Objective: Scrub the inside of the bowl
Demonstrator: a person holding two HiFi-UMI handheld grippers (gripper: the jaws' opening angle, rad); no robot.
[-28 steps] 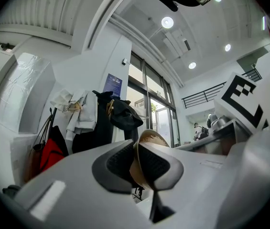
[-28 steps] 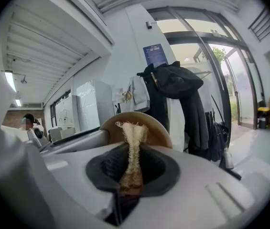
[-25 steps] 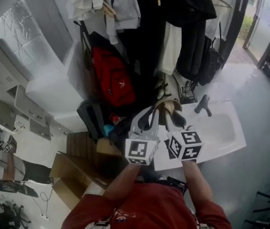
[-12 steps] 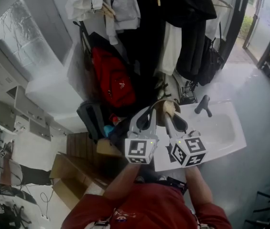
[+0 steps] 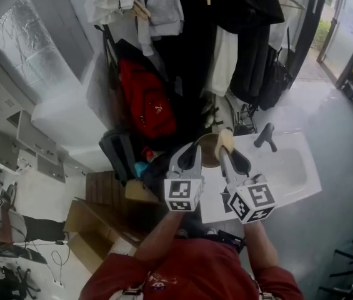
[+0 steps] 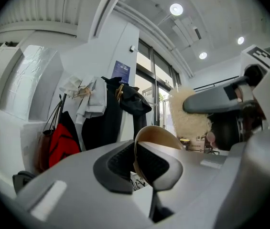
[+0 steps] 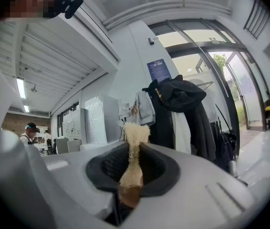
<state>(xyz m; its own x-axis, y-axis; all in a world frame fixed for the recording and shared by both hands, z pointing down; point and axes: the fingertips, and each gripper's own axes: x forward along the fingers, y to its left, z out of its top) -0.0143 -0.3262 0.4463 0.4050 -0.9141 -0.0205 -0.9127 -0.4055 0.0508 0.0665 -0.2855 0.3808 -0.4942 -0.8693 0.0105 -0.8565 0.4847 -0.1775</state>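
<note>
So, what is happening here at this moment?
A person stands at a white sink with two hand-held grippers. The left gripper, whose jaws have just been closing, clamps the rim of a tan round bowl. The right gripper pinches a pale fluffy scrubbing sponge, held close beside the bowl; contact is unclear.

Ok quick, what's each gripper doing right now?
Left gripper: has just been closing, now shut on the tan bowl by its rim.
Right gripper: shut on the cream scrubber.

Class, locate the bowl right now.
Head view, centre: the bowl is clamped in the left gripper, beside the scrubber in the right gripper, near the white sink.
</note>
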